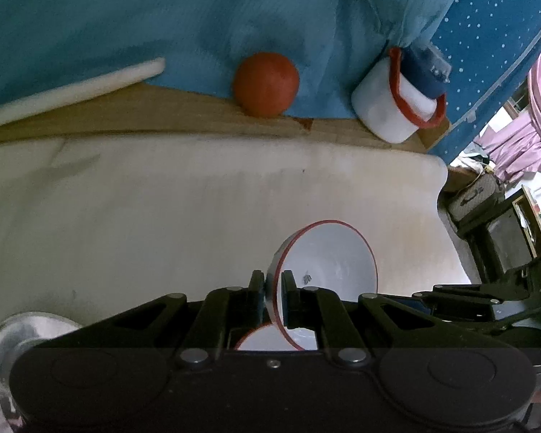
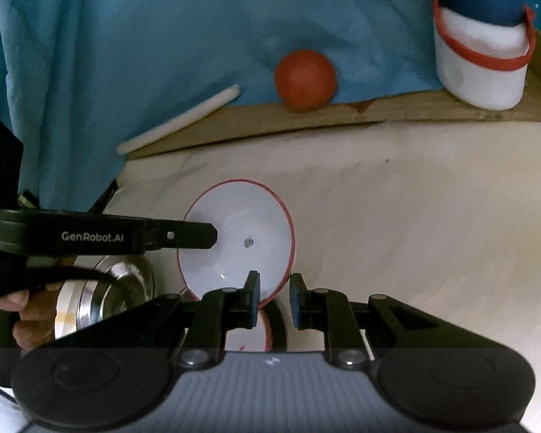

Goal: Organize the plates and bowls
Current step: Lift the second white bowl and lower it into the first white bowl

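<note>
A white bowl with a red rim hangs tilted above the pale tabletop. My left gripper is shut on its rim; in the right wrist view the left gripper reaches in from the left onto the bowl. My right gripper has the bowl's near rim between its narrow-set pads. Right under the fingers sits a second red-rimmed white bowl, mostly hidden. A steel bowl rests at the lower left, beside a person's hand.
At the back, against a blue cloth, lie an orange ball, a white tub with a red rim and a white stick. The table's edge drops off at the right.
</note>
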The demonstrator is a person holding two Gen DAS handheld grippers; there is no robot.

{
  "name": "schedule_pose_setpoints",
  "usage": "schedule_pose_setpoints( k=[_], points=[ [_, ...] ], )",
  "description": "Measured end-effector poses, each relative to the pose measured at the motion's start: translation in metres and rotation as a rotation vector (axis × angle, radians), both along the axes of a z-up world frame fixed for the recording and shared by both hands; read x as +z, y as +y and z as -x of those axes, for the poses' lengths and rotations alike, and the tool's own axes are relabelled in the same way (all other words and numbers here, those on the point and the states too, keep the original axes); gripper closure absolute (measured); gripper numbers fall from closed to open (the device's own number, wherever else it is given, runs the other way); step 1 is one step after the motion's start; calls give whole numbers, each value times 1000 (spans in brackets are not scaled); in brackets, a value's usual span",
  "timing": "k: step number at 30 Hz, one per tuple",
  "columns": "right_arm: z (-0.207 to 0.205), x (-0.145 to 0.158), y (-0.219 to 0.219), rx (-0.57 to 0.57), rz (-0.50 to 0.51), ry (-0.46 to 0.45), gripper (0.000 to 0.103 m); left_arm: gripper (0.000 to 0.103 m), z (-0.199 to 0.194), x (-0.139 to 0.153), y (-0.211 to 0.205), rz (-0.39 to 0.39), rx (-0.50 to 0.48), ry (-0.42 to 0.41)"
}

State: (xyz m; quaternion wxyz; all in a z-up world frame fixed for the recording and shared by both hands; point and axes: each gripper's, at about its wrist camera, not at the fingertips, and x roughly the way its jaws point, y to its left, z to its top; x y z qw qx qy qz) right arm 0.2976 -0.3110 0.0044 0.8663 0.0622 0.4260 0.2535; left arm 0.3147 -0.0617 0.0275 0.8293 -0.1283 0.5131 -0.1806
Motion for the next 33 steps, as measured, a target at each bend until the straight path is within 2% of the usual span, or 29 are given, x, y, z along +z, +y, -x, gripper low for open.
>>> schedule_pose_setpoints(
  k=[16,33],
  points=[
    [24,-10,11,68,54,87,83,93,24,-18,1,-19,-60,86],
    [21,-17,15,108,81,145,83,93,30,-24,-1,-41,-58,124]
  ],
)
